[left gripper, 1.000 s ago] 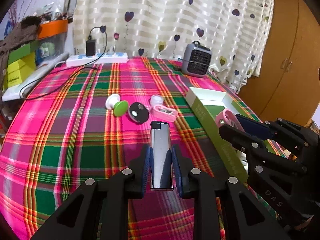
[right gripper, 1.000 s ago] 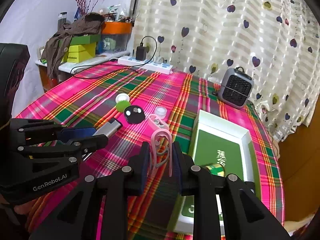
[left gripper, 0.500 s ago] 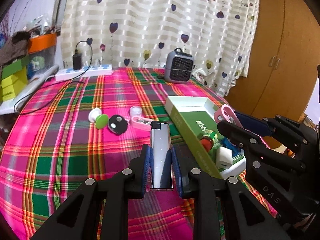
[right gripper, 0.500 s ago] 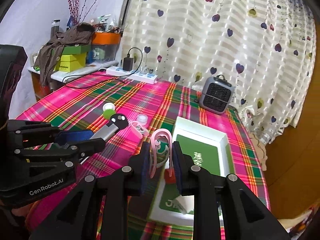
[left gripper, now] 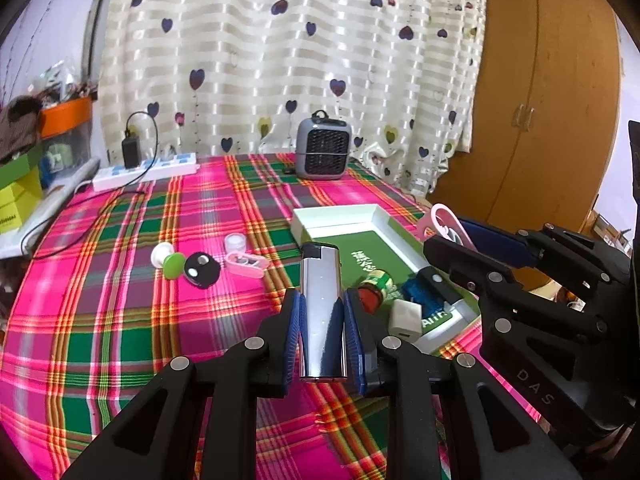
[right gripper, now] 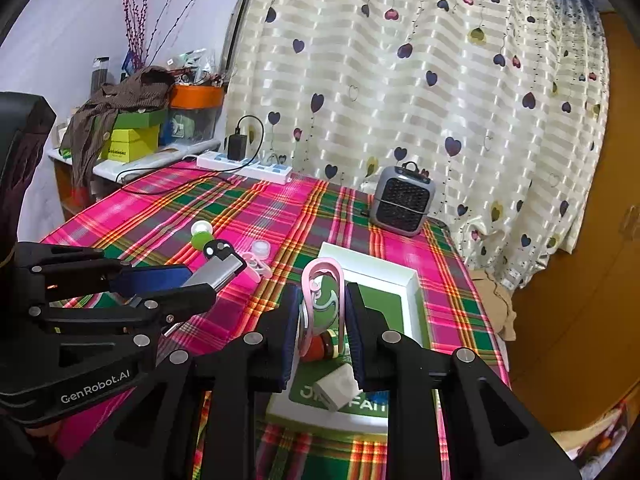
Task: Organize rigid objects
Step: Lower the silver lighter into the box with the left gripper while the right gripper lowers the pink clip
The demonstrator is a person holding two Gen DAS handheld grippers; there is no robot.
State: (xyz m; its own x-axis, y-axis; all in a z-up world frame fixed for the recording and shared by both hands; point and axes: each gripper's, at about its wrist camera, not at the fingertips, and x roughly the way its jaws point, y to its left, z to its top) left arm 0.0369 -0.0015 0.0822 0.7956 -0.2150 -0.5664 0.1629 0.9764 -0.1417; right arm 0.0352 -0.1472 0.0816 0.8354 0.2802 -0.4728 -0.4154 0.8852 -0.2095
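Observation:
My left gripper (left gripper: 322, 312) is shut on a silver lighter (left gripper: 322, 304) with a black cap, held above the plaid cloth just left of the tray. My right gripper (right gripper: 322, 316) is shut on a flat pink clip (right gripper: 324, 300), hanging over the white-rimmed green tray (right gripper: 412, 304). That tray (left gripper: 340, 214) holds a small red-capped jar (left gripper: 374, 286), a white cube (left gripper: 406, 318) and a blue item (left gripper: 422, 300). In the right wrist view the left gripper (right gripper: 200, 280) shows at the left with the lighter (right gripper: 218, 272).
On the cloth lie a white and green round piece (left gripper: 170, 260), a black disc (left gripper: 202, 270), a clear cap (left gripper: 235, 243) and a pink case (left gripper: 246, 262). A grey heater (left gripper: 323, 150) and a power strip (left gripper: 146, 168) stand at the back. A wooden wardrobe (left gripper: 540, 120) rises at the right.
Both grippers have risen and moved toward the tray, each still shut on its item. The tray's contents have come into view below them.

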